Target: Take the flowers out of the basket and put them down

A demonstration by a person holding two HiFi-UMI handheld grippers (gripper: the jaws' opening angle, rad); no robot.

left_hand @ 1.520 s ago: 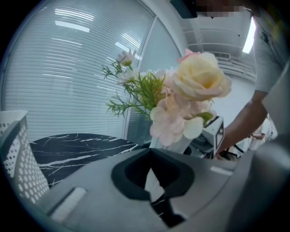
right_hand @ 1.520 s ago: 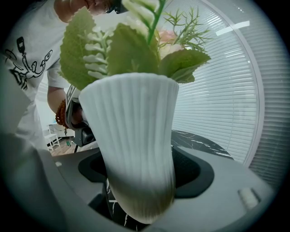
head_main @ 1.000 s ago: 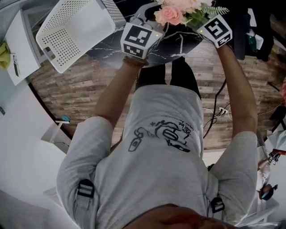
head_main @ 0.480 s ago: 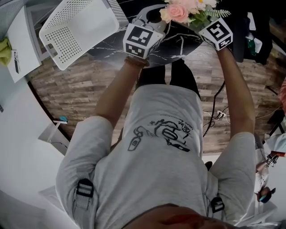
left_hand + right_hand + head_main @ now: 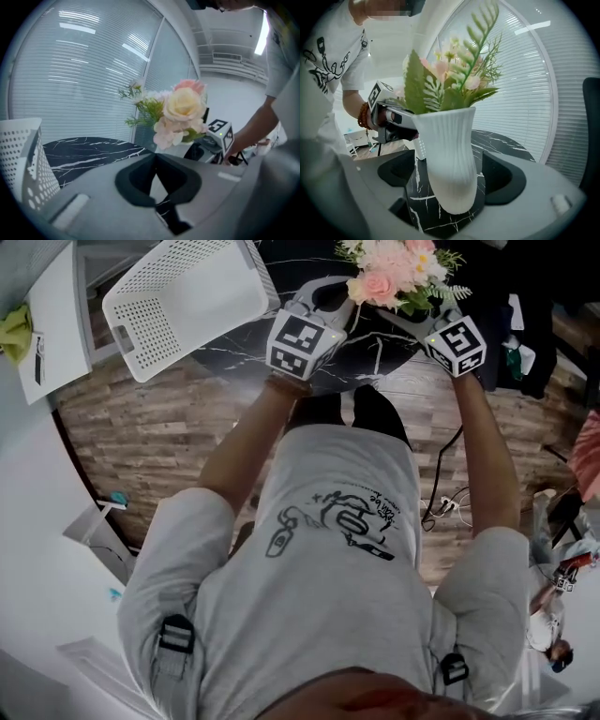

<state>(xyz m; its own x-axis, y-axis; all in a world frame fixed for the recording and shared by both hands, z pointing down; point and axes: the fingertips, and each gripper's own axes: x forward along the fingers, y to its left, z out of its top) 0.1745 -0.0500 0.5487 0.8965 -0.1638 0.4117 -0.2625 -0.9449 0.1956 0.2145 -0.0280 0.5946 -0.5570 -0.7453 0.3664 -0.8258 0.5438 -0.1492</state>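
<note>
A bouquet of pink and cream flowers (image 5: 450,75) stands in a white ribbed vase (image 5: 450,159) on the black marble table (image 5: 234,343). My right gripper (image 5: 450,176) has the vase between its jaws, which are opening, and a gap shows on each side of the vase. In the head view the flowers (image 5: 394,277) sit at the top, between both grippers. My left gripper (image 5: 156,161) is shut and holds nothing, and it points at the flowers (image 5: 183,112) from the other side. The white perforated basket (image 5: 187,306) lies tilted to its left.
The basket's wall (image 5: 23,159) rises close by my left gripper. Slatted blinds (image 5: 84,70) close off the far side of the table. A black chair back (image 5: 591,131) stands at the right. Wood floor (image 5: 159,437) and loose cables (image 5: 445,502) lie below.
The right gripper's marker cube, which overlapped the greenery, now sits a little apart from it, nearer the person. Both grippers show lower in the head view.
</note>
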